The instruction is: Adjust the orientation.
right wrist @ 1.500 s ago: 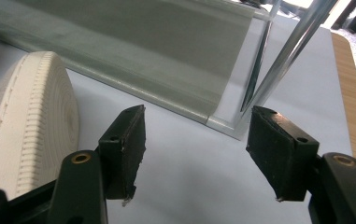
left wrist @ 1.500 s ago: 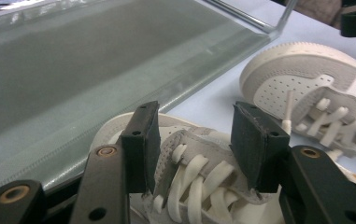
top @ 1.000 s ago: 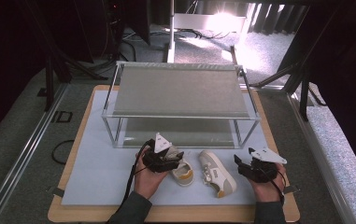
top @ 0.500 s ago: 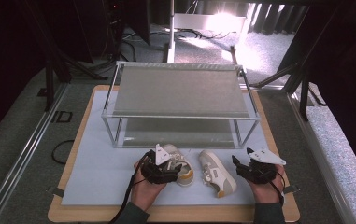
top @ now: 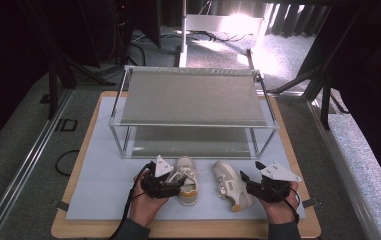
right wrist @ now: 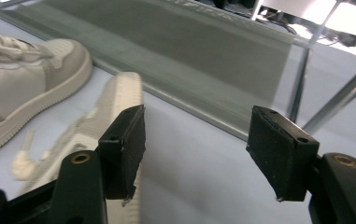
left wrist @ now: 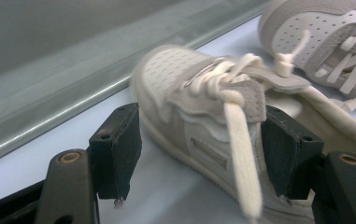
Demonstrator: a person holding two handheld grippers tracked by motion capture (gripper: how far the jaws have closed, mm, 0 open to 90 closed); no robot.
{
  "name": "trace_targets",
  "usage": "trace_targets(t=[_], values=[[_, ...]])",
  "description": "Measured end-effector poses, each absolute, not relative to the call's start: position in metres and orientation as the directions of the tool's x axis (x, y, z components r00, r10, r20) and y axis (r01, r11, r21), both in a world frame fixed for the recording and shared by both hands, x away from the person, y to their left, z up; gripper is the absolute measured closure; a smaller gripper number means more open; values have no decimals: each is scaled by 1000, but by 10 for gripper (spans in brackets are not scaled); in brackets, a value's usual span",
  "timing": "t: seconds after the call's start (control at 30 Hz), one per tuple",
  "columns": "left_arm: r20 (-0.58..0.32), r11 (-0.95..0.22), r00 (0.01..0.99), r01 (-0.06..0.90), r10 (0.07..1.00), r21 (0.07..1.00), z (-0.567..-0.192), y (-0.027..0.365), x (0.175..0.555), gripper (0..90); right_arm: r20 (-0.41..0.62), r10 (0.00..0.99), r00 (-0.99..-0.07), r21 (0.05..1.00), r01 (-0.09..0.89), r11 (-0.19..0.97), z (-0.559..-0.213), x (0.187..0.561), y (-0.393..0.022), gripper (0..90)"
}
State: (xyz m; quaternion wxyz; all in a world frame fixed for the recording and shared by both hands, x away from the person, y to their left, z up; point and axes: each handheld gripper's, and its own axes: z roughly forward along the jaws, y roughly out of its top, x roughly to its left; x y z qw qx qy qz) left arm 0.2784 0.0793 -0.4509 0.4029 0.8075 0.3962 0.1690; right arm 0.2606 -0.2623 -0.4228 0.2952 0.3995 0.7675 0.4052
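1. Straddling the left sneaker (left wrist: 203, 126), the left gripper (top: 164, 184) has its fingers (left wrist: 117, 154) apart; they have just been narrowing with the shoe between them, one pad at the shoe's inner side, the other clear of it.
2. Left sneaker sits on the white mat (top: 103, 185) at the near edge of the desk (top: 78, 231), toe toward the two-tier metal rack (top: 193, 105).
3. Right sneaker (top: 230, 184) lies just right of it, apart.
4. Right gripper (top: 270, 186) sits beside the right sneaker, fingers (right wrist: 278, 156) apart and empty.
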Motion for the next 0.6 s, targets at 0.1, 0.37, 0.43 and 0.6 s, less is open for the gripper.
trace_targets(t=[0.1,0.37,0.43,0.6], values=[[-44,-354,619,504,784,788,-450,85,277,336,-120,843,-524,857,374,354,-423,257,-259,380],[-31,-363,629,487,777,795,-448,86,273,336,-124,809,-574,863,341,373,-423,241,-250,396],[-27,-365,634,480,773,798,-447,85,271,336,-136,795,-591,861,326,390,-424,236,-246,394],[-27,-356,634,468,773,809,-442,88,268,335,-148,767,-624,860,301,411,-424,229,-239,394]])
